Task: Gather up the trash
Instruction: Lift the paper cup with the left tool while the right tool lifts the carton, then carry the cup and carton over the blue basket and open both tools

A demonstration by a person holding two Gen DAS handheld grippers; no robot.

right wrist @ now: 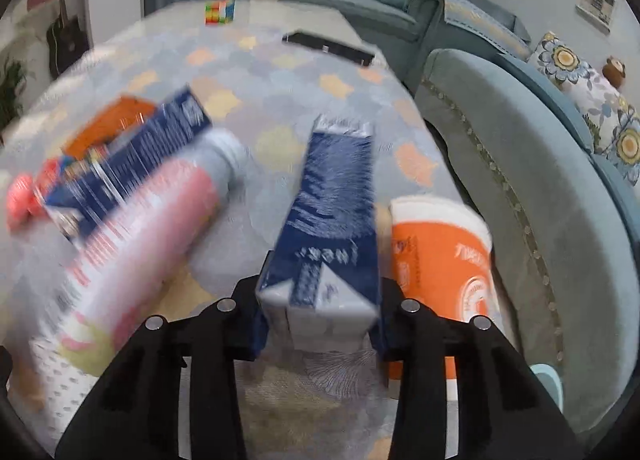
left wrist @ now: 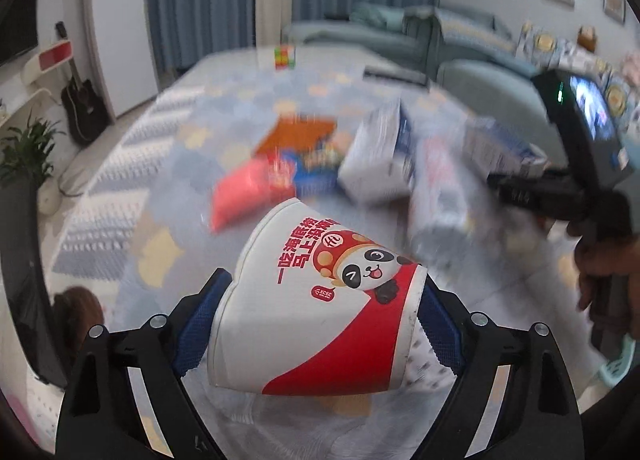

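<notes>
Cartons (right wrist: 328,220), perhaps two; one cup (left wrist: 320,300).

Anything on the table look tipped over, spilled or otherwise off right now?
Yes. Next to the blue carton held in the right gripper, a pink bottle and a second carton lie on their sides, as litter. An orange cup sits at the table's sofa-side edge. No spill shows, though the view is blurred.

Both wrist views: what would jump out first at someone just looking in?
The white paper cup with a red band and cartoon panda, lying sideways between the left gripper's blue pads, fills the near foreground. In the right wrist view, the right gripper clamps a dark blue and white carton, with an orange and white paper cup close beside it on the patterned table.
</notes>
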